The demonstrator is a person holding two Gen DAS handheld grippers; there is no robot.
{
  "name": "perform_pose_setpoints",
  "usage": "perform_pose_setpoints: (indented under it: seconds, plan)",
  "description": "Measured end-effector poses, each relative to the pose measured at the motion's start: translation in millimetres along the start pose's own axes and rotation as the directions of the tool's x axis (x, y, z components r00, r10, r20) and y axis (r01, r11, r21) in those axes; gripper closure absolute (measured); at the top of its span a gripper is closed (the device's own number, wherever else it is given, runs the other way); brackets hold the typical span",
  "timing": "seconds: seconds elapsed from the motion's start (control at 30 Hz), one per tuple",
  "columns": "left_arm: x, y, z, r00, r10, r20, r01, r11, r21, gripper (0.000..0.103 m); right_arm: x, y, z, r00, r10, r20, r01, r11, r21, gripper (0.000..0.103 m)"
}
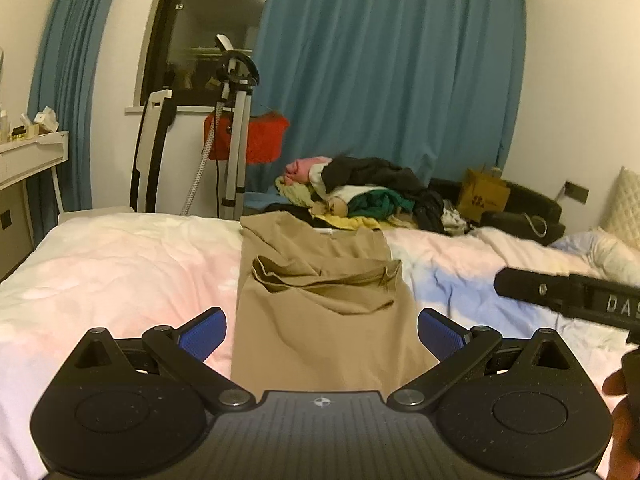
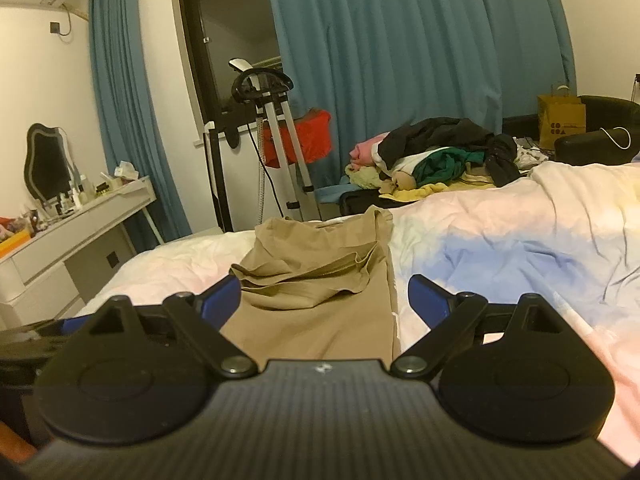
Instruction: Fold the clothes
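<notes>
Both grippers, left gripper (image 1: 322, 330) and right gripper (image 2: 324, 298), hover with jaws wide apart and empty over the near end of the tan garment (image 1: 320, 312) lying lengthwise on the bed (image 1: 120, 272), so I'd pinch both near corners evenly before folding its rumpled, doubled-over middle.

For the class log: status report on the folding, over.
Left gripper open, right gripper open, both empty. Tan garment partly folded on bed. Nothing in the way.

Left tool (image 1: 322, 330) and right tool (image 2: 324, 298) — both spread wide, empty
</notes>
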State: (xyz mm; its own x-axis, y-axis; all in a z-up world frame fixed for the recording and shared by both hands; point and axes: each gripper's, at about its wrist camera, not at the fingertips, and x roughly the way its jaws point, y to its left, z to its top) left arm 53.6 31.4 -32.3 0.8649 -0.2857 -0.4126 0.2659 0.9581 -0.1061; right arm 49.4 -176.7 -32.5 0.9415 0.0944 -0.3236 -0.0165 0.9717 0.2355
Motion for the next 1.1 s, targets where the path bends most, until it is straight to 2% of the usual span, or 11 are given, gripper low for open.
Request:
perform_pose_setpoints:
  seconds: [0.13,0.33,0.5,0.63,0.8,1.03,1.1]
  plan:
    - [8.4,0.1,-3.9,0.999,0.013,-0.033,-0.013,1.0,0.003,0.0,2.9,0.6,-2.7,1.0,-0.011,-0.003,0.011,1.0,-0.005,0.011]
    - [19.1,11.2,-6.9,0.995,0.024,-0.092,-0.03,0.998,-0.057,0.0,12.0,-6.6,-9.0,0.998,-0.04,-0.047,0.042,0.998,0.05,0.011]
    - [31.0,25.1,-9.4,0.985,0.032,-0.171,-0.055,0.99,-0.129,0.0,21.3,-19.3,-17.9,0.99,-0.018,-0.138,0.04,0.987,0.157,0.011]
    - [39.4,36.4,-12.0,0.974,0.027,-0.225,-0.071,0.979,-0.19,0.0,31.4,-33.2,-27.7,0.973,0.035,-0.226,0.036,0.953,0.3,0.011]
    - [46.9,48.0,-16.9,0.962,-0.022,-0.272,-0.057,0.958,-0.282,0.0,41.4,-49.3,-44.6,0.948,0.135,-0.288,0.025,0.871,0.491,0.011]
    - [54.7,56.3,-22.5,0.944,-0.099,-0.313,-0.03,0.923,-0.383,0.0,51.5,-65.8,-70.6,0.905,0.324,-0.275,-0.005,0.654,0.756,0.011]
    - [54.9,58.6,-24.1,0.938,-0.145,-0.316,-0.005,0.903,-0.43,0.0,52.1,-66.5,-75.6,0.899,0.351,-0.262,-0.009,0.613,0.79,0.011]
